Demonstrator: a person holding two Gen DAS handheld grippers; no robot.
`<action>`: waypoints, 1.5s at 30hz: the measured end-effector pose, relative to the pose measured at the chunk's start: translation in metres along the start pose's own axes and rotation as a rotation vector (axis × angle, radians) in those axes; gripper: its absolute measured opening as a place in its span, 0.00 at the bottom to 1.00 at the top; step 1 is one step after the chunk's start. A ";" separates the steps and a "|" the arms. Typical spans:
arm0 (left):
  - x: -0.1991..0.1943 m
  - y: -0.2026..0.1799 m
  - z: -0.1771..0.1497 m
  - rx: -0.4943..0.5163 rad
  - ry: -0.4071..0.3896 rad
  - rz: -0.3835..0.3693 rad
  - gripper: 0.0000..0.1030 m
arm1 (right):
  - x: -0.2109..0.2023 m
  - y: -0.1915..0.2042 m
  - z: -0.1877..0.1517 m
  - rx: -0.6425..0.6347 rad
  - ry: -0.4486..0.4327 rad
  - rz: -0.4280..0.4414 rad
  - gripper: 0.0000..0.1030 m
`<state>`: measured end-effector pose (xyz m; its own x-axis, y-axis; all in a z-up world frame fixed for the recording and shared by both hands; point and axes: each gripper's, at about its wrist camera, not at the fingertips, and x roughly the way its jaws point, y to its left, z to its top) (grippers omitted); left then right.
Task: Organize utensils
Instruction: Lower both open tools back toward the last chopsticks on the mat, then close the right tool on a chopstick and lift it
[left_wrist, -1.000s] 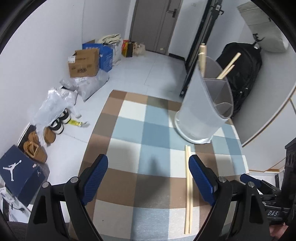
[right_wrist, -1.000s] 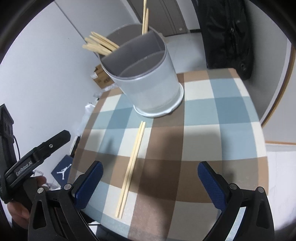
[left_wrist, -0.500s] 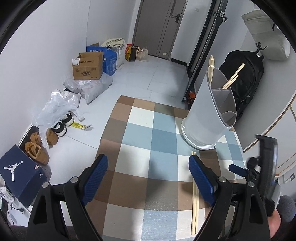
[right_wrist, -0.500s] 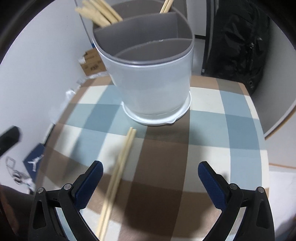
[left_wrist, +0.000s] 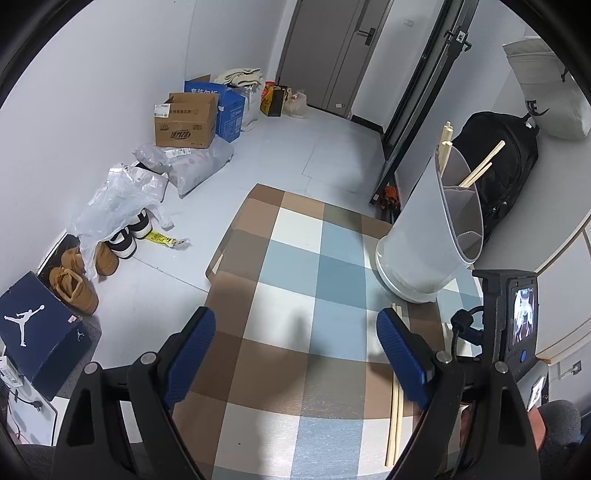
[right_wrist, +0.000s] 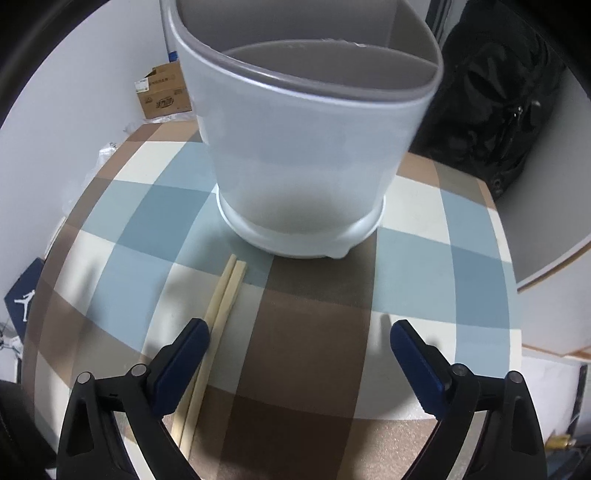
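1. Checked cloth (left_wrist: 295, 280) in brown, blue and cream covers the table; beyond it a pale floor runs to a grey door (left_wrist: 325, 48).
2. Against the wall sit a cardboard box (left_wrist: 184, 122) with printed characters too small to read, and a dark blue shoebox (left_wrist: 37, 332) bearing a white Jumpman logo.
3. On the cloth stands a grey divided holder (right_wrist: 306, 147), with chopsticks in its far compartments.
4. One loose pair of chopsticks (right_wrist: 218, 306) lies just in front of it.
5. Left gripper (left_wrist: 295, 343) hangs open, empty.
6. Right gripper (right_wrist: 299, 354) is open too, its left finger (right_wrist: 181, 365) over the pair.
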<state>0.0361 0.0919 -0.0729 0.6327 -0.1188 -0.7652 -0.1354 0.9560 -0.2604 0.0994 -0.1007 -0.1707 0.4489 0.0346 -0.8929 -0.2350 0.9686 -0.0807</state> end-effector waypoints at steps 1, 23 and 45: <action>0.000 0.000 0.000 -0.001 0.003 0.000 0.83 | -0.001 0.001 0.001 -0.004 0.001 -0.011 0.95; 0.002 0.005 0.001 -0.025 0.033 -0.015 0.83 | 0.002 0.023 0.016 -0.071 0.082 -0.064 0.76; 0.006 0.006 -0.002 -0.022 0.038 -0.001 0.83 | -0.025 -0.001 -0.023 0.033 0.107 0.181 0.09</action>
<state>0.0372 0.0963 -0.0799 0.6032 -0.1301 -0.7869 -0.1516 0.9499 -0.2732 0.0683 -0.1084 -0.1583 0.3074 0.1840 -0.9336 -0.2743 0.9566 0.0982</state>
